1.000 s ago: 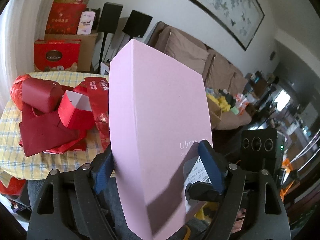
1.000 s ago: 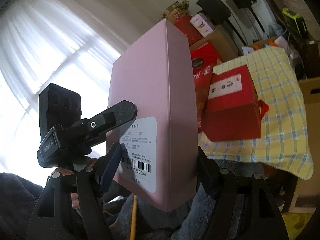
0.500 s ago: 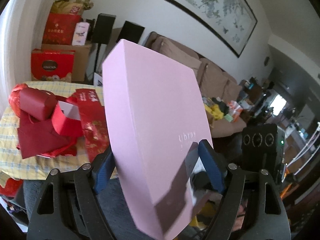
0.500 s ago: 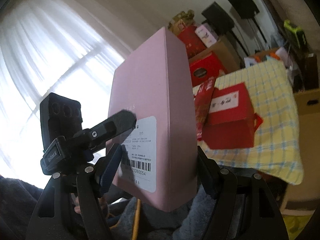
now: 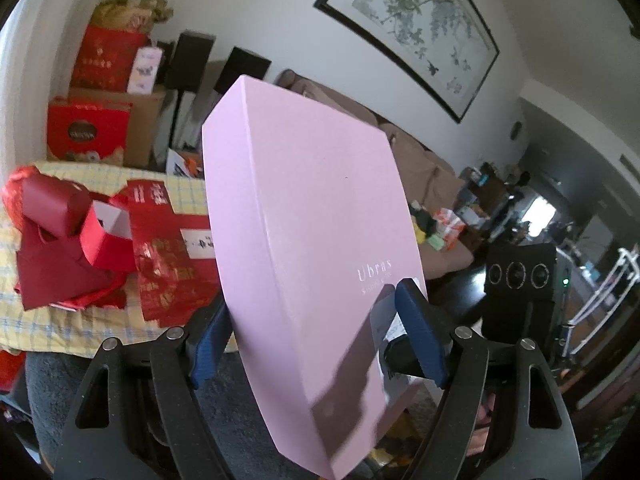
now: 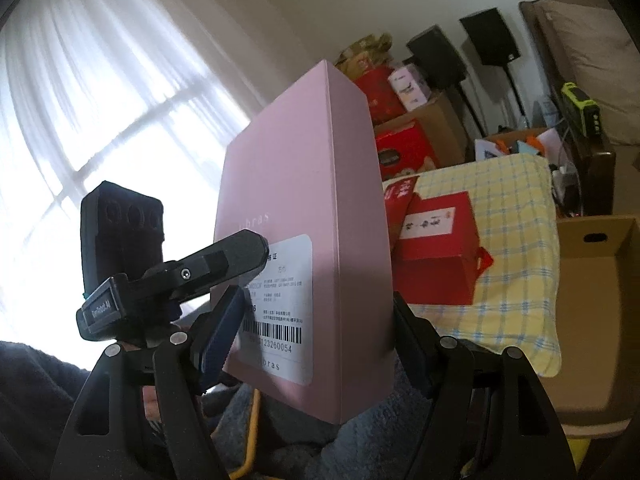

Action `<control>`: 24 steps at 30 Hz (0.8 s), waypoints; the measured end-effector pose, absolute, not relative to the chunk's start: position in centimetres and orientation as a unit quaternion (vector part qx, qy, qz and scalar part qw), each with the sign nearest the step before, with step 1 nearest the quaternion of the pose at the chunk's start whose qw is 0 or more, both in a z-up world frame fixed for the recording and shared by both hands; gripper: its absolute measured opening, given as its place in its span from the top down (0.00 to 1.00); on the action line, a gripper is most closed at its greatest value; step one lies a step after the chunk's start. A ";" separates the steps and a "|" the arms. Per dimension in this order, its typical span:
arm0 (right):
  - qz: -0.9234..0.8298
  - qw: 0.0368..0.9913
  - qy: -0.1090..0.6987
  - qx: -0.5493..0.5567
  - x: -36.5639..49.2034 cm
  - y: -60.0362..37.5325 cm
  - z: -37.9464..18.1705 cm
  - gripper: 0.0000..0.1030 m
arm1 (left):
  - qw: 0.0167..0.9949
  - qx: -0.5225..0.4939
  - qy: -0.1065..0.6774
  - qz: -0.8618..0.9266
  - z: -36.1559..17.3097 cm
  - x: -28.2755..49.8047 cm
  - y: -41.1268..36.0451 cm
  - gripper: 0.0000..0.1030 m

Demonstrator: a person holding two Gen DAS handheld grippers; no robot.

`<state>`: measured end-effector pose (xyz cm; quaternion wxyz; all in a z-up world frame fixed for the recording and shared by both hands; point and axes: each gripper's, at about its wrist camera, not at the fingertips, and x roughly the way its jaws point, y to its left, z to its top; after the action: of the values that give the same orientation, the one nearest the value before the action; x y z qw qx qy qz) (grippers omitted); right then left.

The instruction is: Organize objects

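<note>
Left gripper (image 5: 314,336) clamped across the pink Ubras box (image 5: 308,240), blue pads (image 5: 420,336) pressed on opposite faces near its lower end. Right gripper (image 6: 312,340) gripping the same box (image 6: 320,216) from the other side, pads flat against the barcode label (image 6: 280,312) face and the plain face. Box held aloft, tilted, over a grey fleece lap (image 6: 288,420).

Left wrist view only: framed painting (image 5: 412,28), brown sofa (image 5: 420,160), folded dark red paper bags (image 5: 60,240) on the table. Right wrist view only: bright curtained window (image 6: 100,100), open cardboard box (image 6: 592,300) beside the table, red gift box (image 6: 436,248) with white label.

Yellow checked tablecloth (image 6: 516,220) beyond the held box, left half crowded with red packaging, bare cloth along the right edge. Black speakers (image 6: 488,36) and stacked red cartons (image 5: 88,128) behind the table.
</note>
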<state>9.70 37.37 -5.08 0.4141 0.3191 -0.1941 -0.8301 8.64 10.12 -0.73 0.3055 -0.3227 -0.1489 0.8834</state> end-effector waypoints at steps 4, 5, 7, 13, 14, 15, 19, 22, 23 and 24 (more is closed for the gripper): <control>-0.833 0.411 -0.199 0.313 9.6 38.7 -4.5 0.29 | 0.315 -0.320 -0.138 0.883 0.2 8.2 11.5 0.26; -0.834 0.411 -0.201 0.308 9.6 39.0 -4.2 0.29 | 0.315 -0.316 -0.133 0.885 0.5 8.3 11.9 0.26; -0.835 0.416 -0.205 0.298 9.4 39.8 -3.6 0.29 | 0.313 -0.305 -0.126 0.890 1.3 8.5 12.7 0.26; -0.842 0.410 -0.215 0.277 9.4 41.9 -2.3 0.29 | 0.323 -0.296 -0.111 0.892 3.1 8.5 15.1 0.26; -0.845 0.407 -0.215 0.274 9.6 42.3 -2.1 0.29 | 0.326 -0.294 -0.108 0.892 3.3 8.5 15.4 0.26; -0.846 0.405 -0.216 0.272 9.7 42.6 -1.9 0.29 | 0.330 -0.292 -0.105 0.891 3.5 8.6 15.8 0.26; -0.852 0.396 -0.216 0.264 10.2 43.7 -1.1 0.29 | 0.340 -0.282 -0.103 0.891 3.9 8.9 16.6 0.26; -0.856 0.391 -0.217 0.261 10.5 44.0 -0.7 0.29 | 0.345 -0.279 -0.103 0.890 4.1 9.1 17.0 0.26; -0.856 0.391 -0.215 0.261 10.6 43.9 -0.6 0.29 | 0.346 -0.276 -0.104 0.891 4.1 9.3 16.8 0.26; -0.856 0.392 -0.214 0.261 10.6 43.7 -0.6 0.29 | 0.346 -0.274 -0.105 0.891 4.0 9.5 16.6 0.26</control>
<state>10.64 43.69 -0.62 0.3918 0.2610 -0.2135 -0.8560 9.51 16.63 3.98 0.3460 -0.2739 -0.1049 0.8912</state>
